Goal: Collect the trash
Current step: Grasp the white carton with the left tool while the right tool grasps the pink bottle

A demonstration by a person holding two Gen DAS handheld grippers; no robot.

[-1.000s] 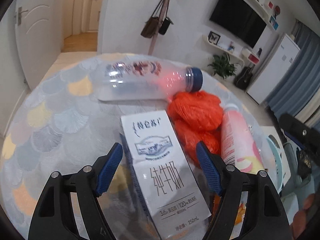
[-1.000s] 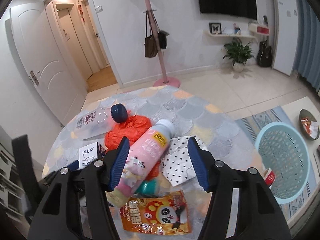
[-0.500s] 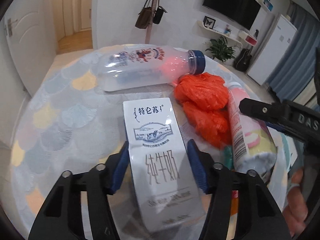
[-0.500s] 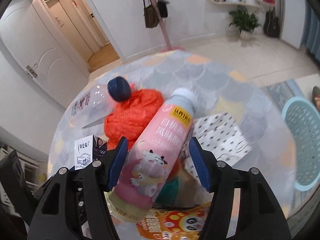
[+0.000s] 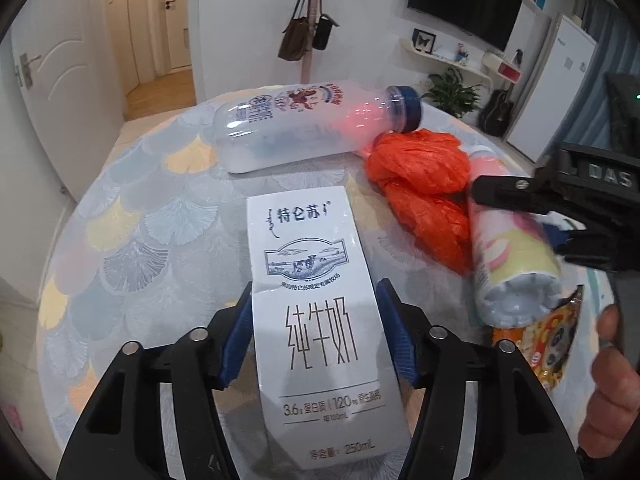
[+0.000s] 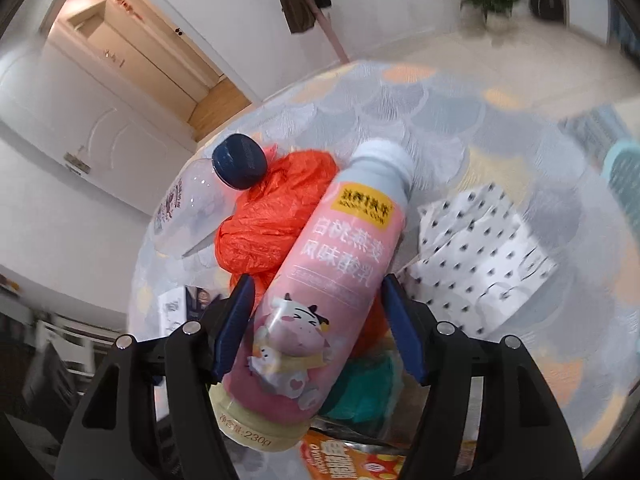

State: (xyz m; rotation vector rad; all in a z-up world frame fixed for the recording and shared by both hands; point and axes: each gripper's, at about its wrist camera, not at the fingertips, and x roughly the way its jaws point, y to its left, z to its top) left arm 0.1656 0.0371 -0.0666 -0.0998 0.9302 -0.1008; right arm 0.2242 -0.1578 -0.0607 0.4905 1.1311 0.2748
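Observation:
My left gripper (image 5: pixel 314 332) is shut on a white milk carton (image 5: pixel 312 300) with black print, its blue pads pressing both sides. My right gripper (image 6: pixel 318 320) is shut on a pink yogurt bottle (image 6: pixel 332 284) with a white cap, tilted up to the right; the bottle also shows in the left wrist view (image 5: pixel 510 252). A crumpled orange plastic bag (image 5: pixel 424 192) lies between them on the round table (image 5: pixel 132 240). A clear bottle with a blue cap (image 5: pixel 304 132) lies on its side behind the bag.
A white dotted paper bag (image 6: pixel 480 264) lies right of the pink bottle. An orange snack packet (image 6: pixel 360 460) and a teal item (image 6: pixel 368 384) lie under it. A light blue basket (image 6: pixel 624 176) stands off the table's right edge.
Both grippers have closed from open: the left onto the milk carton, the right onto the pink bottle. The right gripper has moved in close and the pink bottle now sits tilted between its pads.

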